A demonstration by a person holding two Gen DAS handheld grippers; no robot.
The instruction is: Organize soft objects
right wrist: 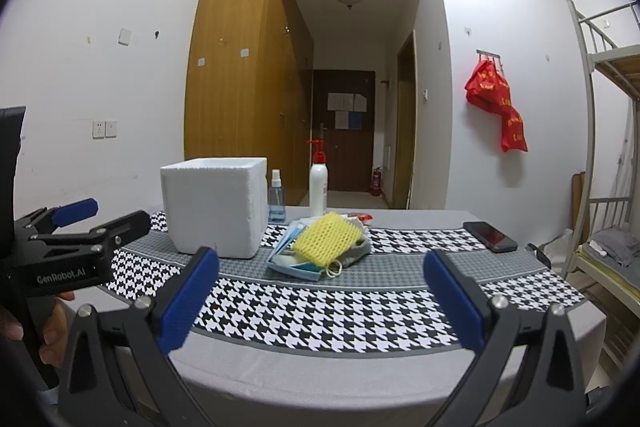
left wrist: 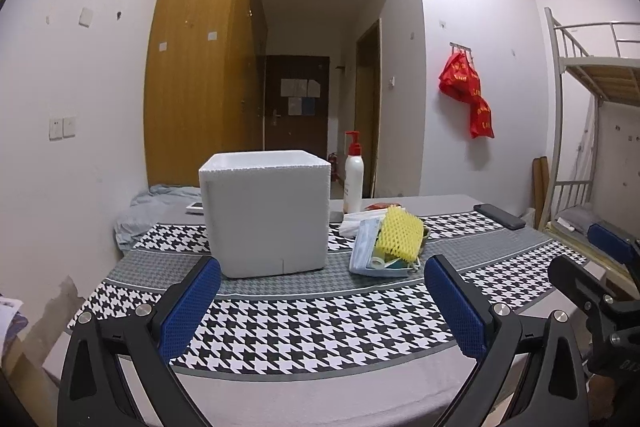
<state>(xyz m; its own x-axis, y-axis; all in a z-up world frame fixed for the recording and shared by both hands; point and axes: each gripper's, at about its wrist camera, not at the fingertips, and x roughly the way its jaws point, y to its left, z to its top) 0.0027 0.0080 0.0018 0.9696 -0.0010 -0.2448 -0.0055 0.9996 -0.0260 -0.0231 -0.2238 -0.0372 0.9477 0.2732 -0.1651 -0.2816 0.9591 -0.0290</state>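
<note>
While both grippers hover above the near table edge, the left gripper (left wrist: 322, 301) and right gripper (right wrist: 320, 297) stand wide open, holding nothing. The yellow foam net (right wrist: 326, 238) lies on a pile of masks (right wrist: 294, 265), just right of the white foam box (right wrist: 216, 205).

"GenRobot.AI" on left hand-held gripper (right wrist: 102, 217).

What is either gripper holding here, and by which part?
Nothing. Left gripper and right gripper are both open and empty, short of the foam net and box.
</note>
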